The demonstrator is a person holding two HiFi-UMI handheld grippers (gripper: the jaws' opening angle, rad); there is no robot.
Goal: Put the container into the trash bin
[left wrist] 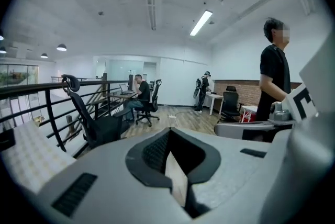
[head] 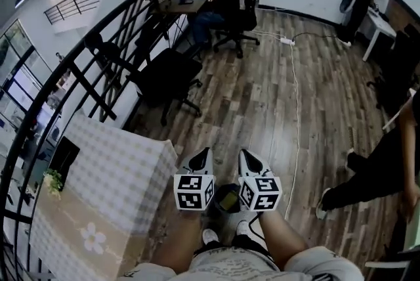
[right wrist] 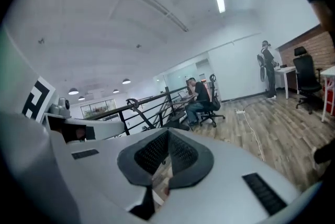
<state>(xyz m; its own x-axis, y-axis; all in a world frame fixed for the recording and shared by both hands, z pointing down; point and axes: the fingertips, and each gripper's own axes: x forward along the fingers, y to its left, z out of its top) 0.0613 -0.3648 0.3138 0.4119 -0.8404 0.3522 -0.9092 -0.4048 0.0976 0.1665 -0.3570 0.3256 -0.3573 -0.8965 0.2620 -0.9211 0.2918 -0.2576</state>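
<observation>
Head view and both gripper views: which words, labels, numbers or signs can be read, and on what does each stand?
No readable text in any view.
Left marker cube and right marker cube: black-and-white square patterns only, no letters.
Person's shorts: faint print, too blurred to read.

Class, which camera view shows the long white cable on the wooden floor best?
The head view: the long white cable runs whole from its white power strip down across the wooden floor. The right gripper view shows only a shorter stretch. The left gripper view does not show it clearly.
</observation>
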